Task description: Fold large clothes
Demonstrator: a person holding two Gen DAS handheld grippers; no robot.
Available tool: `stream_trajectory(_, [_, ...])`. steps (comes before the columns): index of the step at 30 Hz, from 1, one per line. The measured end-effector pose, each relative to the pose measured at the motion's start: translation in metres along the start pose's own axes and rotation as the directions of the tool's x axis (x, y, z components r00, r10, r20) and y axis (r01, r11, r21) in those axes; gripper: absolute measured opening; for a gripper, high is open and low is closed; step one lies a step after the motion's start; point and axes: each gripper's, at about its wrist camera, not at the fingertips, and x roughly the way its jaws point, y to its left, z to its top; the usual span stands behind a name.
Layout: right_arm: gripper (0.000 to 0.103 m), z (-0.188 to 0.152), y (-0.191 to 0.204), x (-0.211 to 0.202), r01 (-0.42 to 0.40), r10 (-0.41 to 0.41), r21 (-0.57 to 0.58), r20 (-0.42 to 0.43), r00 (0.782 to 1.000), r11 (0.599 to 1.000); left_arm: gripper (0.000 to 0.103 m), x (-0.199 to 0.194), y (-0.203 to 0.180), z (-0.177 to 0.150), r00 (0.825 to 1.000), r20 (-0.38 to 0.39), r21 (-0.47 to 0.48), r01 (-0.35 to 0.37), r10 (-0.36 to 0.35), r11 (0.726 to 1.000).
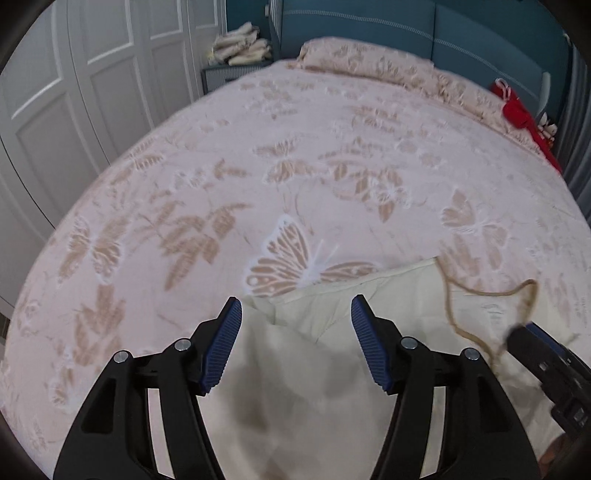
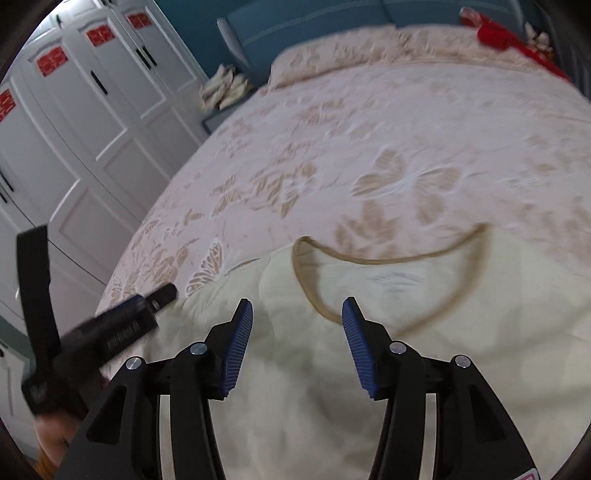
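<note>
A cream garment (image 1: 314, 369) with a tan-trimmed neckline (image 1: 491, 295) lies on the near part of the bed. My left gripper (image 1: 295, 343) is open above its left shoulder area, holding nothing. In the right wrist view the same garment (image 2: 461, 332) spreads below, its tan neckline (image 2: 388, 260) just ahead of my right gripper (image 2: 297, 347), which is open and empty over the cloth. The right gripper shows blurred at the lower right of the left wrist view (image 1: 546, 358). The left gripper shows blurred at the left of the right wrist view (image 2: 122, 321).
The bed (image 1: 295, 166) has a pink cover with tan butterfly and leaf patterns. A matching pillow (image 1: 369, 59) lies against the teal headboard (image 1: 480, 33). Red cloth (image 1: 524, 118) sits at the far right. White wardrobe doors (image 2: 74, 129) stand left. Folded items (image 1: 240, 46) sit on a nightstand.
</note>
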Motion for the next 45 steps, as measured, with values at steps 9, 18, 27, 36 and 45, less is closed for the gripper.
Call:
stream_trajectory(9, [0.045,0.012,0.006,0.082,-0.049,0.049,0.001,-0.096,0.994,0.999,0.061,0.045,0.013,-0.028,1.0,0.023,-0.035,-0.009,0.01,0.999])
stream_trajectory(18, [0.004,0.009,0.007,0.069,-0.031,0.032,-0.048,0.013,0.999,0.998,0.06,0.048,0.02,-0.031,0.997,0.071,-0.084,-0.015,0.021,0.996])
stream_trajectory(27, [0.0,-0.002,0.0,0.099,0.111,-0.113,-0.064,-0.03,0.993,0.992,0.061,0.058,0.005,-0.034,0.991,0.08,-0.021,-0.104,0.105,0.994])
stream_trajectory(36, [0.005,-0.003,-0.072,-0.003,0.153,-0.188,0.205,0.163,0.969,0.967,0.06,0.049,0.01,-0.03,0.995,0.055,-0.023,-0.082,0.083,0.996])
stream_trajectory(45, [0.018,-0.02,-0.174,-0.083,0.29,-0.323,0.233,0.121,0.939,0.928,0.073,-0.023,-0.083,-0.015,0.961,0.046,0.077,0.268,-0.272,0.96])
